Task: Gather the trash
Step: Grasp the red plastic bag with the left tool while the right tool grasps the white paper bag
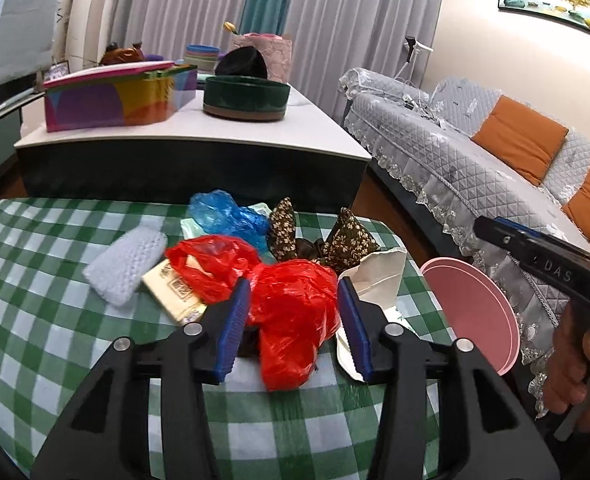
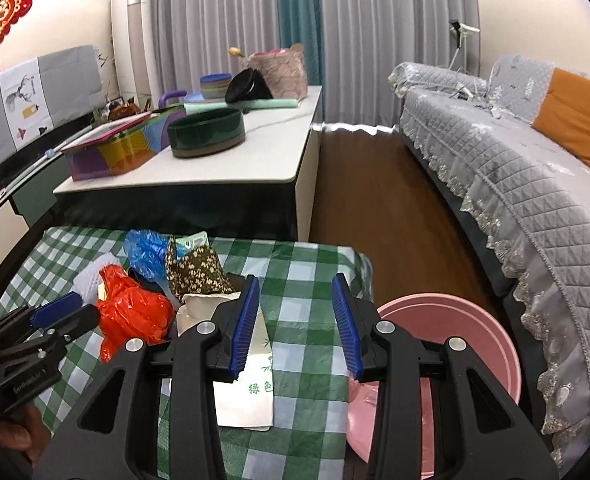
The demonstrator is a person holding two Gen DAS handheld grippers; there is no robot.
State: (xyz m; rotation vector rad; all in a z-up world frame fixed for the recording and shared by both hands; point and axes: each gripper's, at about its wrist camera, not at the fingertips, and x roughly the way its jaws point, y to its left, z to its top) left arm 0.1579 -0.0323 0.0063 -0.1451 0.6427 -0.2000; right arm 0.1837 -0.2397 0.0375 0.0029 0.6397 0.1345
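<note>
Below, left gripper point(image 1: 295, 312) angled down, fingers apart astride red bag point(image 1: 291, 312), seemingly unpressed

on my feed it's soft, even indoor light, barely any shadows. heavy fisheye bending and dark corners away from the checked tablecloth point(image 1: 55, 320), centre's sharp there.

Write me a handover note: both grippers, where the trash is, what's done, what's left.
Left gripper: open, jaws either side of the red bag, not gripping.
Right gripper: open, empty, over the cloth beside the paper bag.
Trash sits in a pile on the cloth: red bags, blue bag, paper.
Pink bin stands off the table's right edge.
Done: can't tell. Left: the whole pile.
</note>
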